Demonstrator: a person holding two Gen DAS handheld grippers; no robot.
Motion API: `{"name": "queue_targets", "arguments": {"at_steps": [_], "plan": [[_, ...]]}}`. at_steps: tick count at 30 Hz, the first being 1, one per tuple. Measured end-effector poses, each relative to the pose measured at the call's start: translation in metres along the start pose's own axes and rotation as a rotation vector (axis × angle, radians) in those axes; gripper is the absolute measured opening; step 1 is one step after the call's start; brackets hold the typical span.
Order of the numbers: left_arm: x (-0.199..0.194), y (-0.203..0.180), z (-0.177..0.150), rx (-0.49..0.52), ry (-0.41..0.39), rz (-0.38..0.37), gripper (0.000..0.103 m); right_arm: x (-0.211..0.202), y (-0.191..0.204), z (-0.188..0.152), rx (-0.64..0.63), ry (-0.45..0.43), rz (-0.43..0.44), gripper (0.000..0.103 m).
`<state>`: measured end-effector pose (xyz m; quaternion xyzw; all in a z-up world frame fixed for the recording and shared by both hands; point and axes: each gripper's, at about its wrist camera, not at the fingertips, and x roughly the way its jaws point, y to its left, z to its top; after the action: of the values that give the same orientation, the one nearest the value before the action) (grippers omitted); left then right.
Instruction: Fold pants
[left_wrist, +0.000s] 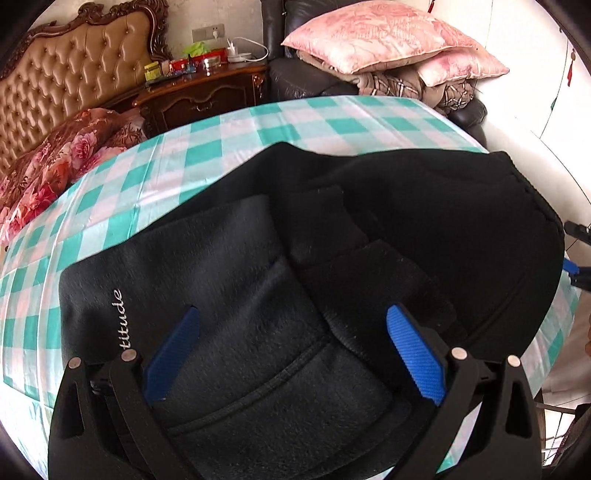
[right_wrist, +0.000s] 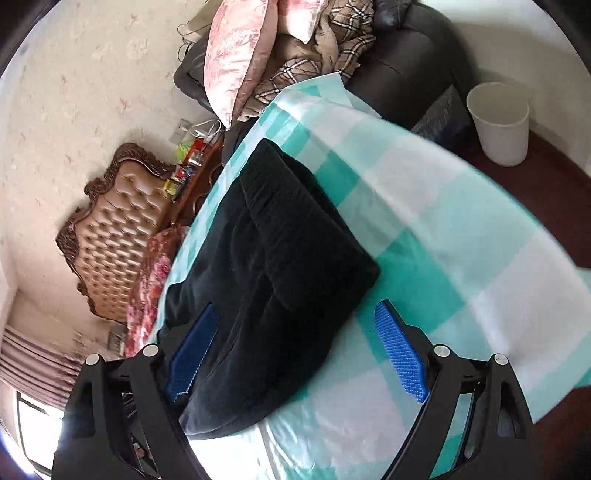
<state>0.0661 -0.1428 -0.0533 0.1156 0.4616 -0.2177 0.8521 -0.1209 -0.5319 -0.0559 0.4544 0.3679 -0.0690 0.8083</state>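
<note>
Fingers (left_wrist: 413, 354) of the left gripper (left_wrist: 291, 354) are standing wide apart above the black pants (left_wrist: 258, 295), gripping nothing. The pants are lying folded on the checked cloth (left_wrist: 147, 177). The right gripper (right_wrist: 295, 354) is spread open too, straddling the pants' near edge. Only the left view is showing white lettering (left_wrist: 120, 317), partly hidden. Only the right view is showing a white bin (right_wrist: 498, 122).

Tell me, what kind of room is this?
Most likely a bedroom in a home. A tufted headboard stands against the wall beside a cluttered wooden nightstand, and pink pillows are piled behind the checked cloth where the black pants lie.
</note>
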Motion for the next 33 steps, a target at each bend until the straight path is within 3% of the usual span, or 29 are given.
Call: {"name": "queue_targets", "arguments": {"at_steps": [3, 6, 12, 13, 15, 18, 24, 28, 29, 31, 33], "plan": [[0.004, 0.001, -0.002, -0.003, 0.012, -0.005, 0.101, 0.007, 0.012, 0.003, -0.047, 0.037, -0.063, 0.088], [0.007, 0.001, -0.003, -0.007, 0.018, -0.012, 0.101, 0.015, 0.018, 0.003, -0.043, 0.068, -0.069, 0.091], [0.01, 0.004, -0.004, -0.026, 0.025, -0.033, 0.101, 0.016, 0.007, 0.011, 0.032, 0.035, 0.007, 0.091], [0.01, 0.005, -0.003, -0.029, 0.025, -0.035, 0.101, 0.017, 0.009, 0.011, 0.019, 0.032, -0.008, 0.088], [0.01, 0.005, -0.003, -0.026, 0.024, -0.032, 0.101, 0.015, 0.009, 0.01, 0.012, 0.015, -0.072, 0.058], [0.012, 0.006, -0.003, -0.028, 0.025, -0.035, 0.101, 0.011, -0.009, 0.008, 0.089, -0.003, -0.003, 0.045], [0.018, 0.011, -0.004, -0.061, 0.036, -0.074, 0.102, -0.003, 0.003, 0.0, 0.022, -0.083, 0.025, 0.033], [0.019, 0.014, -0.005, -0.068, 0.039, -0.088, 0.102, 0.001, -0.005, -0.001, 0.051, -0.055, 0.012, 0.036], [0.019, 0.013, -0.005, -0.065, 0.038, -0.087, 0.102, 0.003, -0.006, 0.0, 0.045, -0.036, -0.005, 0.044], [0.019, 0.013, -0.005, -0.063, 0.037, -0.086, 0.102, 0.003, -0.007, 0.0, 0.06, -0.011, -0.03, 0.052], [0.019, 0.012, -0.005, -0.063, 0.04, -0.085, 0.102, -0.001, -0.003, 0.003, 0.043, -0.007, -0.051, 0.07]]}}
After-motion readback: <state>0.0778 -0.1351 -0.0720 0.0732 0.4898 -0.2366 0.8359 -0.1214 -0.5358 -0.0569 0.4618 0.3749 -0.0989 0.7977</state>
